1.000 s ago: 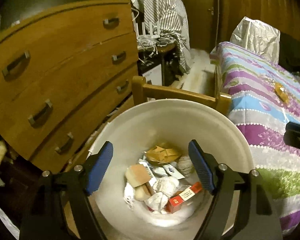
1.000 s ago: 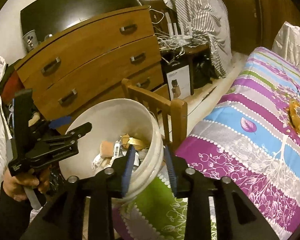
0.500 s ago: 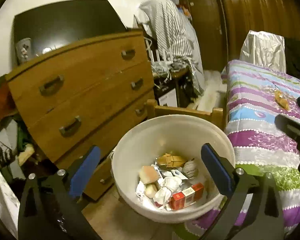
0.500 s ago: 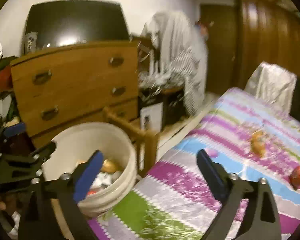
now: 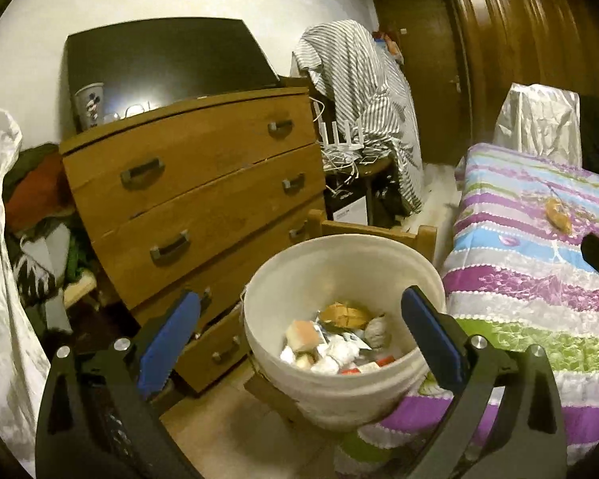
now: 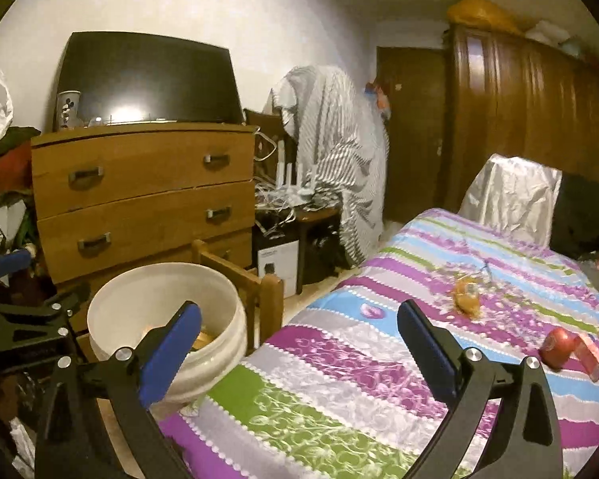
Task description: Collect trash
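Note:
A white bucket (image 5: 339, 383) on a wooden chair beside the bed holds several bits of trash (image 5: 339, 339): crumpled paper, a sponge, a red box. It also shows in the right wrist view (image 6: 119, 291). My left gripper (image 5: 299, 339) is open and empty, above and in front of the bucket. My right gripper (image 6: 299, 351) is open and empty over the striped bedspread (image 6: 379, 359). On the bed lie an orange wrapper (image 6: 465, 295), a red round item (image 6: 557, 347) and a red box (image 6: 589, 357). The wrapper also shows in the left wrist view (image 5: 559, 215).
A wooden chest of drawers (image 5: 203, 199) stands left of the bucket, with a dark screen (image 5: 159, 60) on top. A striped cloth (image 5: 359, 99) hangs behind a cluttered small table. A silver pillow (image 6: 511, 195) lies at the bed's far end. A wardrobe (image 6: 531, 119) lines the right wall.
Both grippers have pulled up and back from the bucket. The right gripper has opened wide and swung right over the bed. The left gripper has opened further.

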The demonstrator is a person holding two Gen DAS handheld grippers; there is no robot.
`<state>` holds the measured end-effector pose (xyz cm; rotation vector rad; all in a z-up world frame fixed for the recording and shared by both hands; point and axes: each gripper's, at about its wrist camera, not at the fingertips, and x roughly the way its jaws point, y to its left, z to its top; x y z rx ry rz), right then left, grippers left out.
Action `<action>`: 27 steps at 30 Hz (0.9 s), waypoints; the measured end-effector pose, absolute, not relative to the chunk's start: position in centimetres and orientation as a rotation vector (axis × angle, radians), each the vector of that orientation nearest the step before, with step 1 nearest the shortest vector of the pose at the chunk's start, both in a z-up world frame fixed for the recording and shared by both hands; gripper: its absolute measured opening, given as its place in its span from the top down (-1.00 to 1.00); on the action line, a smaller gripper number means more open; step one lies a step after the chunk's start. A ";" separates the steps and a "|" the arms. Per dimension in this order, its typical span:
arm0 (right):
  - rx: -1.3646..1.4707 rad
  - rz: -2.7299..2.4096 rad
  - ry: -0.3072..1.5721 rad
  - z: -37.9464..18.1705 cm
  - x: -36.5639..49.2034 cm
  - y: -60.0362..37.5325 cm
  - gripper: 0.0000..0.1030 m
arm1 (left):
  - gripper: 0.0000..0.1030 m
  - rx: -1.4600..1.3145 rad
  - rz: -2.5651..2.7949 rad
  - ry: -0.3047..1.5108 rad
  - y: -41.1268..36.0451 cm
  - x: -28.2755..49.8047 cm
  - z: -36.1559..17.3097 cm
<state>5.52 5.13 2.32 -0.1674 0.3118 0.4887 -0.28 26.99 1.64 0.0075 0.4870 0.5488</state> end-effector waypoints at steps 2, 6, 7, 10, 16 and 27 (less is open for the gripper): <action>-0.187 0.476 0.309 2.4 4.8 5.0 -0.91 | -0.89 -0.008 0.543 0.478 26.6 -0.6 1.7; -0.196 0.471 0.314 2.5 4.1 4.5 -0.91 | -0.89 0.031 0.558 0.498 25.4 -0.5 1.4; -0.192 0.469 0.313 2.5 4.0 4.3 -0.91 | -0.89 0.042 0.573 0.493 25.2 -0.6 1.4; -0.172 0.459 0.314 2.8 3.9 3.5 -0.91 | -0.89 0.031 0.572 0.497 25.1 -0.7 1.4; -0.143 0.445 0.328 2.9 3.9 2.6 -0.91 | -0.89 0.021 0.579 0.494 25.0 -1.0 1.9; -0.131 0.430 0.337 2.6 4.0 2.0 -0.91 | -0.89 -0.005 0.573 0.492 25.0 -1.1 2.5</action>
